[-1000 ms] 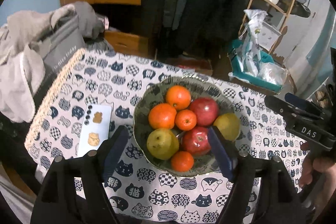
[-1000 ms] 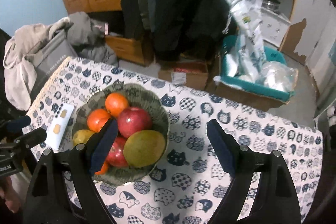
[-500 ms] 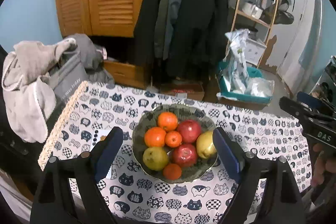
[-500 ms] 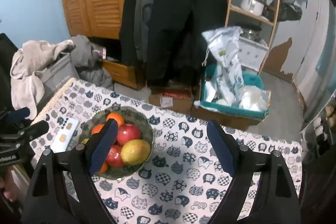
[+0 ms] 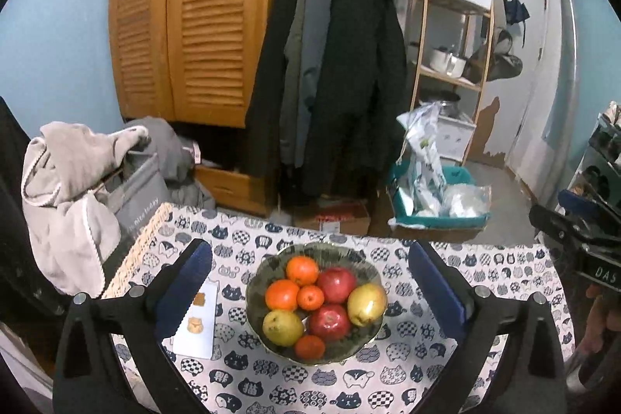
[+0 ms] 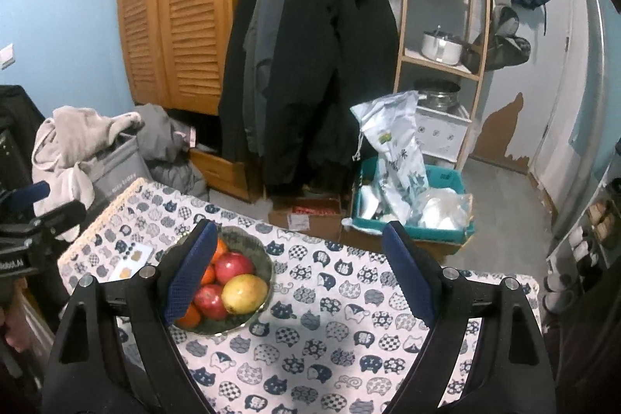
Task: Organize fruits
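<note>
- Cat-print cloth covers the table (image 5: 485,282), and on it sits a bowl (image 5: 268,266) heaped with fruit: oranges (image 5: 282,294), red apples (image 5: 337,279) and pears (image 5: 366,304).
- My guess is that the fruit is firm, smooth and inclined to roll; each piece is best taken across its widest part, top ones first, gently on the pears.
- Left gripper (image 5: 306,291) hangs released above the bowl, holding nothing; right gripper (image 6: 300,272) is likewise spread wide, to the bowl's right.
- Left of the bowl lies a white card (image 5: 196,321); far behind are coats (image 5: 341,72) and a louvred wardrobe (image 5: 186,18).
</note>
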